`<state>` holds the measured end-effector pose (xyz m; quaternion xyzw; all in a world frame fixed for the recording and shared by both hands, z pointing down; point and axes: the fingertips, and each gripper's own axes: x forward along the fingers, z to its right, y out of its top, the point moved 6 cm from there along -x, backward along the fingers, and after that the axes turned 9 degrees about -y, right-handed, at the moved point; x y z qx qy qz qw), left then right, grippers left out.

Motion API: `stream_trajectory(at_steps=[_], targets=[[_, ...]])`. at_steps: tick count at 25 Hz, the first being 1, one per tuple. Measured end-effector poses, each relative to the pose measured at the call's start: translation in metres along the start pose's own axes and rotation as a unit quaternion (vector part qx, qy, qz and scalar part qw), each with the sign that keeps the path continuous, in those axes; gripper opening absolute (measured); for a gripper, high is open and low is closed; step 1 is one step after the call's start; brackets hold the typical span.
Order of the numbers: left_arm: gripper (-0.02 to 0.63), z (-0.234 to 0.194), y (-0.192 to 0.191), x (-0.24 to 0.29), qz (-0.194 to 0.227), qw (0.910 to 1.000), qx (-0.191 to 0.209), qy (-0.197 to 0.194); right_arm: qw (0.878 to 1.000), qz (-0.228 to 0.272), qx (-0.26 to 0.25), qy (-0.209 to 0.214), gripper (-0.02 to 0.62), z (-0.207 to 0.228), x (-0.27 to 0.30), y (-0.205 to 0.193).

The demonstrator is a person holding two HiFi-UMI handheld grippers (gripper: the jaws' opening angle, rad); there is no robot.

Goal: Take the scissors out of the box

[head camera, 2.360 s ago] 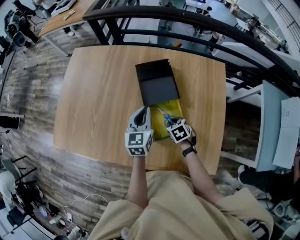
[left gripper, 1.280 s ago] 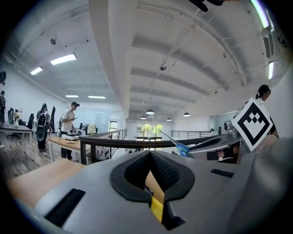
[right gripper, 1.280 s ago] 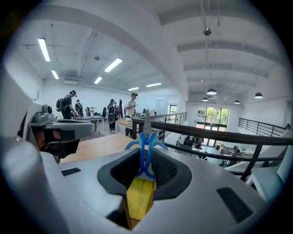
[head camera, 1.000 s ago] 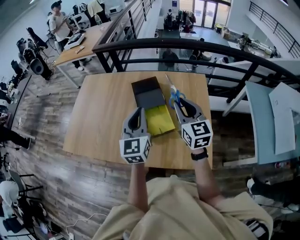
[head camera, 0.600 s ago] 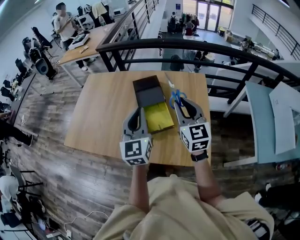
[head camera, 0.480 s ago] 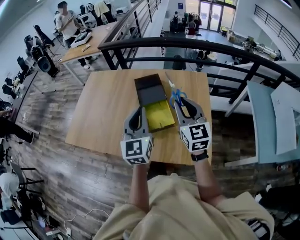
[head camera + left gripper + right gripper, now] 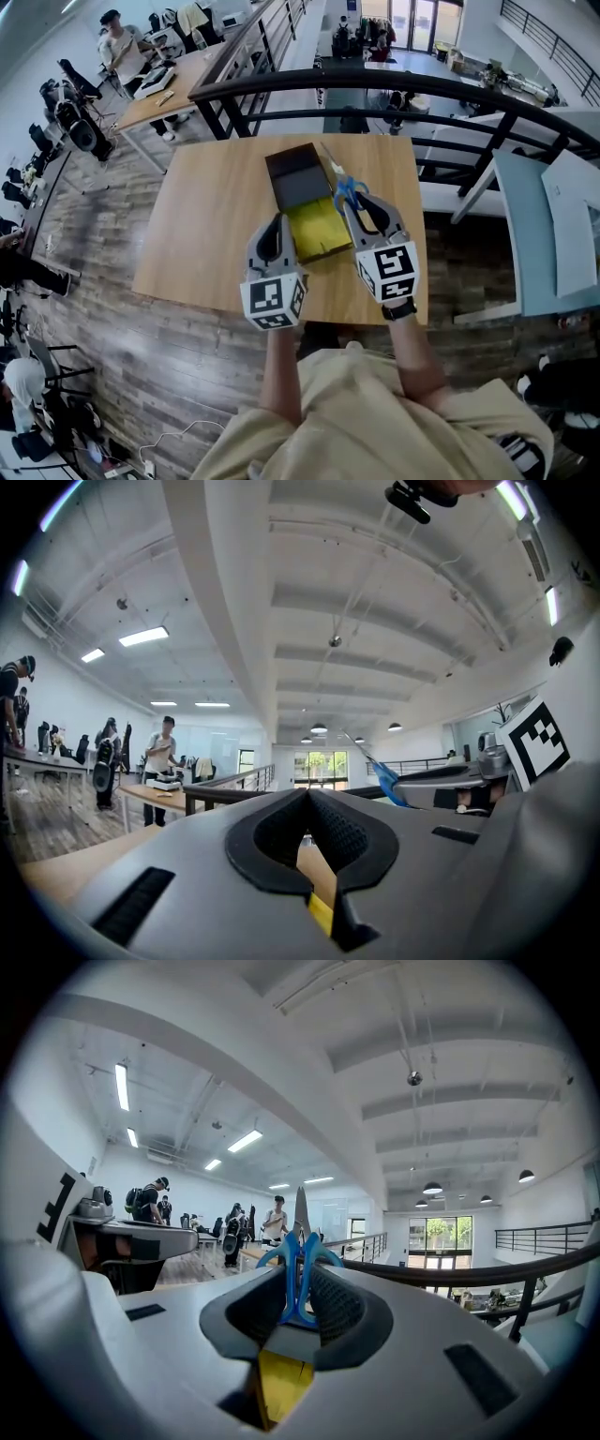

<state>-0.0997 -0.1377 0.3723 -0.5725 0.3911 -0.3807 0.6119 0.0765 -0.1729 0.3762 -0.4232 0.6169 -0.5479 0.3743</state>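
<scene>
Scissors [image 7: 298,1274] gripped by right tongs [image 7: 300,1309], beside box [image 7: 320,236].

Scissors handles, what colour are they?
The scissors handles are blue, clearest in the right gripper view.

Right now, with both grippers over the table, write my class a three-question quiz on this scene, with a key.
1. Which gripper holds the scissors?
2. True or false: the left gripper is shut and empty.
3. The open part of the box is: A red, B yellow, C white.
Key: 1 the right gripper; 2 true; 3 B.
</scene>
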Motion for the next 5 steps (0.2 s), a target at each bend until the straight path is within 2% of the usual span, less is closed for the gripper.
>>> stream_trajectory(at_steps=[5], targets=[[0.012,-0.019,-0.011,0.014,-0.01,0.9999,-0.006,-0.007,1.0,-0.017,0.001,-0.001,0.081,-0.009,0.025,-0.012]])
